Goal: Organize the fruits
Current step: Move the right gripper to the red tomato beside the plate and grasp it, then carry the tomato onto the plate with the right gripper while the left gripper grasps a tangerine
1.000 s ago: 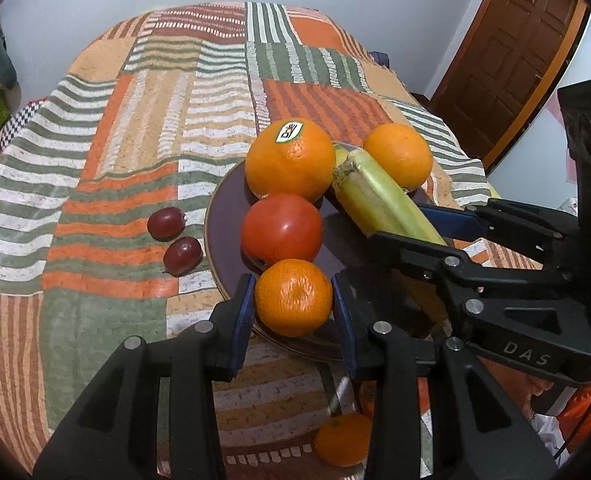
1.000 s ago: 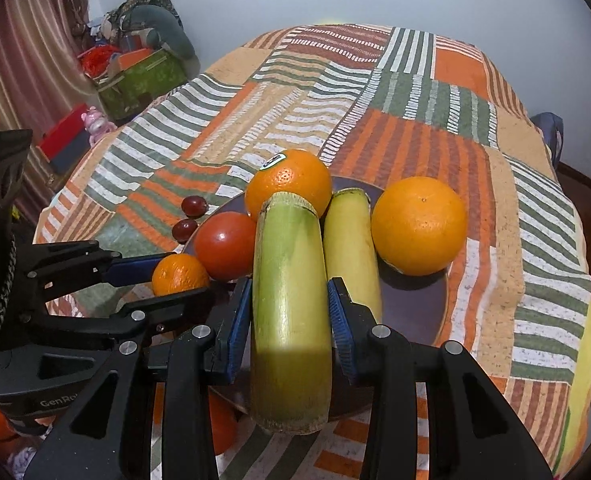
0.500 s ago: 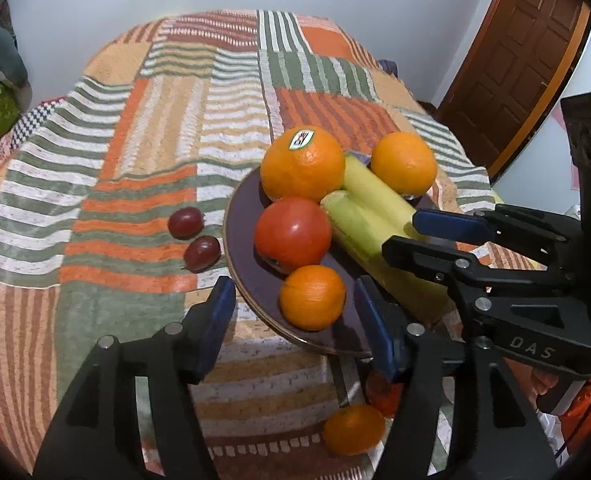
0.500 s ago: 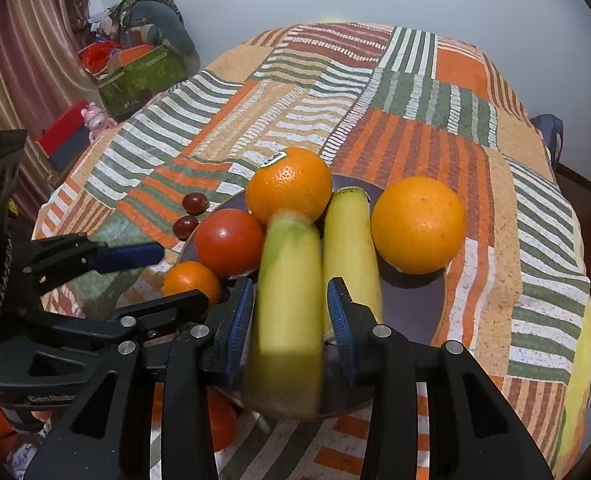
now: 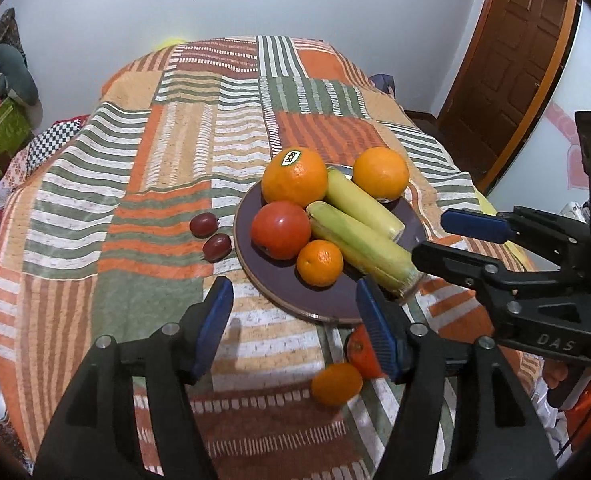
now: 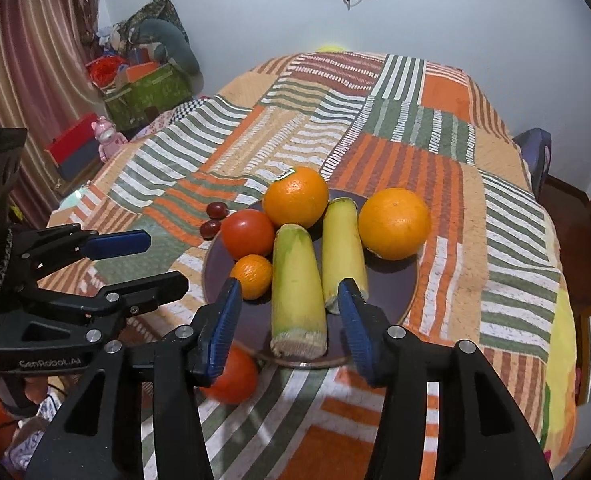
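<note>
Both grippers, left and right, hang with jaws spread, empty; next, grasp the mandarin off the plate at the table's near edge.

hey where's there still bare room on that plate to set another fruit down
Bare plate shows at its right front, bordered by the right corn cob and the large orange, and a strip on the left front beside the small mandarin. The back left is crowded: tomato and stickered orange touch.
</note>
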### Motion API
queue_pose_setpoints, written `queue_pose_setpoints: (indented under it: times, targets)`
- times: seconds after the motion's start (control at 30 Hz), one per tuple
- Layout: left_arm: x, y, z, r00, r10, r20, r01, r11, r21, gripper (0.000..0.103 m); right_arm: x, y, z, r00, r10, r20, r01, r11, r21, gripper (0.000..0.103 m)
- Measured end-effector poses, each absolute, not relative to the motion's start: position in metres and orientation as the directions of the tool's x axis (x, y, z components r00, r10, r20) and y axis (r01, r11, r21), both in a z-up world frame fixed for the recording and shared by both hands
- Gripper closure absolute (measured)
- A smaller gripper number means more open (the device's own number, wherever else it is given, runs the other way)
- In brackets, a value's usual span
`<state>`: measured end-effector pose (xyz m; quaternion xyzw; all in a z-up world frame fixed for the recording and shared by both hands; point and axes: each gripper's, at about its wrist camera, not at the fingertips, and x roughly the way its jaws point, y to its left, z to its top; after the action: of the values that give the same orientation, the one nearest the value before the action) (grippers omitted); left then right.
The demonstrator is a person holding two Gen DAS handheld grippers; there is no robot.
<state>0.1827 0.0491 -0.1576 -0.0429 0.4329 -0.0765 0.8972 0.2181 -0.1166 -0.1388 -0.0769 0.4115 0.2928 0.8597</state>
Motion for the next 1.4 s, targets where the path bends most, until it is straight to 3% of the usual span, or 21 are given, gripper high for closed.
queue_pose_setpoints:
  times: [0.73, 0.87, 0.93, 1.4]
  targets:
    - [0.135, 0.067, -0.183, 0.553, -0.128, -0.823, 0.046, 0.991, -0.123, 0.035, 0.195, -0.094, -0.191, 0.317, 0.480, -0.818, -0.577, 0.782, 0.236, 0.052]
    - [0.132, 0.064, -0.184, 0.548, -0.135, -0.825, 0.050, 0.990, -0.129, 0.035, 0.198, -0.096, -0.197, 0.295, 0.496, -0.817, -0.566, 0.779, 0.269, 0.054]
    - [0.132, 0.062, -0.185, 0.543, -0.143, -0.827, 0.052, 0.989, -0.137, 0.035, 0.198, -0.097, -0.198, 0.296, 0.491, -0.819, -0.565, 0.781, 0.264, 0.062]
    - [0.146, 0.027, -0.198, 0.492, -0.219, -0.843, 0.146, 0.975, -0.168, 0.035, 0.188, -0.129, -0.182, 0.372, 0.467, -0.802, -0.544, 0.810, 0.219, 0.064]
